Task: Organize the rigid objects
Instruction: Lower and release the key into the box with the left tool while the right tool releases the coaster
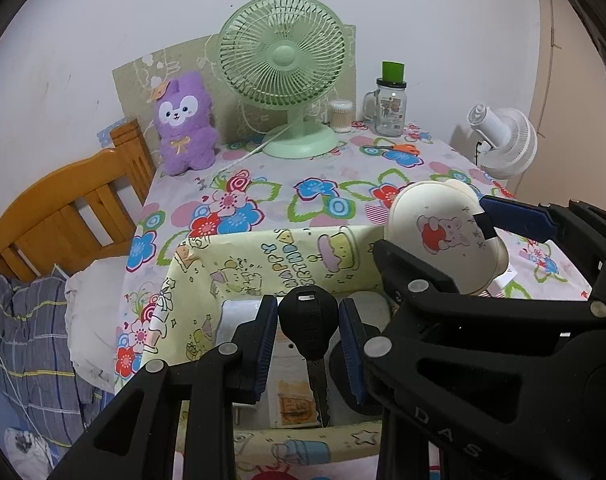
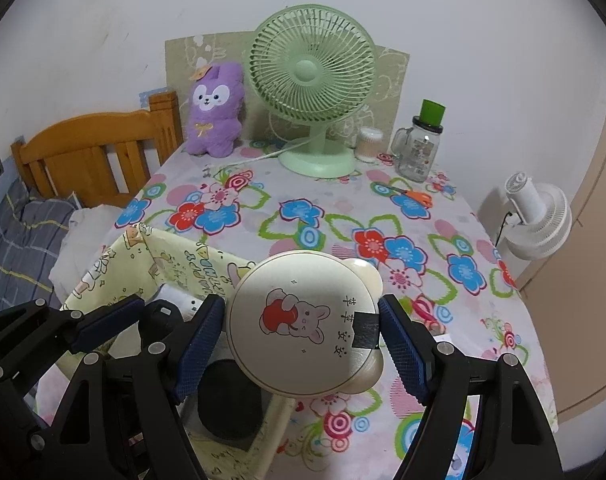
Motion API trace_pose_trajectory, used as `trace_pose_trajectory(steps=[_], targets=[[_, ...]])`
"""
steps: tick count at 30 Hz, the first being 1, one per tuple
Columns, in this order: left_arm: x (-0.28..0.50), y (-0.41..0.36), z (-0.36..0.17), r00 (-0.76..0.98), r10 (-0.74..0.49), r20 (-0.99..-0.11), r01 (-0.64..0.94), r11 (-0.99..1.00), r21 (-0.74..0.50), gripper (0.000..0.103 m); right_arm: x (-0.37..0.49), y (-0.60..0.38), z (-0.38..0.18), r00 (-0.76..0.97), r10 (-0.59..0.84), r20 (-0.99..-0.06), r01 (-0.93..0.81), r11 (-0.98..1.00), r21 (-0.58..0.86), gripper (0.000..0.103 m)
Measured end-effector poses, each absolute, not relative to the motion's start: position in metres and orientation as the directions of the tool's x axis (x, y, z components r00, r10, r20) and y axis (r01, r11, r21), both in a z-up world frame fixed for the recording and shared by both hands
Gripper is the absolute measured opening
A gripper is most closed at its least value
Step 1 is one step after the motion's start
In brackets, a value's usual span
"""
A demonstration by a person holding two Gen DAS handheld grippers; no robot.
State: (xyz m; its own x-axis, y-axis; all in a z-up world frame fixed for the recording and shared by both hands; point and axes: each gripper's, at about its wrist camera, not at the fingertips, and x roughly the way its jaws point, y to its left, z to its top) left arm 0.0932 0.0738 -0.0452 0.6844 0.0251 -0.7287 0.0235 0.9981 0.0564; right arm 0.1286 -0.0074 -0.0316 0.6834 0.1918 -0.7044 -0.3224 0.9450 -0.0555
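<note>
While both grippers are held over the near end of a flower-patterned tablecloth [image 2: 335, 216], two objects are being gripped above a yellow cartoon-printed box [image 1: 263, 256]. A black-headed key [image 1: 309, 320] is clamped between the blue pads of the left gripper [image 1: 307, 344], its metal blade pointing down toward the box's inside, where a white item and a dark round item can be made out but not identified. A cream round case [image 2: 303, 320] printed with a rabbit and a red apple is grasped by the right gripper [image 2: 303, 344], whose pads are pressed against its two opposite edges; a strip of black tape [image 2: 366, 330] is seen on the case at the right pad. The case is held over the box's right corner, partly above the cloth.

At the far end of the table, a green desk fan [image 1: 283, 68] is stood beside a purple plush toy [image 1: 185, 124], a cotton-swab tub [image 1: 340, 116] and a glass mug jar with a green cap [image 1: 390, 100]. Orange-handled scissors [image 1: 399, 148] are laid on the cloth near the jar. A white fan [image 2: 539, 216] is seen off the table's right edge, and a wooden bed frame [image 2: 99, 152] at the left.
</note>
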Motion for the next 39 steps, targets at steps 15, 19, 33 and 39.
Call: trace_pose_trajectory(steps=[15, 19, 33, 39], targets=[[0.112, 0.099, -0.071, 0.638, 0.009, -0.77, 0.004, 1.0, 0.015, 0.032, 0.149, 0.021, -0.058, 0.626, 0.22, -0.748, -0.359, 0.933, -0.026, 0.08], [0.115, 0.104, -0.074, 0.632, -0.006, -0.775, 0.003, 1.0, -0.005, 0.032, 0.151, 0.028, -0.06, 0.624, 0.22, -0.75, -0.371, 0.928, -0.036, 0.08], [0.114, 0.111, -0.086, 0.611, -0.041, -0.79, 0.005, 0.999, -0.048, 0.061, 0.155, 0.041, -0.07, 0.589, 0.225, -0.776, -0.419, 0.906, -0.056, 0.081], [0.104, 0.104, -0.078, 0.655, -0.029, -0.755, 0.018, 1.0, -0.023, 0.082, 0.151, 0.035, -0.068, 0.588, 0.245, -0.771, -0.417, 0.908, -0.029, 0.087]])
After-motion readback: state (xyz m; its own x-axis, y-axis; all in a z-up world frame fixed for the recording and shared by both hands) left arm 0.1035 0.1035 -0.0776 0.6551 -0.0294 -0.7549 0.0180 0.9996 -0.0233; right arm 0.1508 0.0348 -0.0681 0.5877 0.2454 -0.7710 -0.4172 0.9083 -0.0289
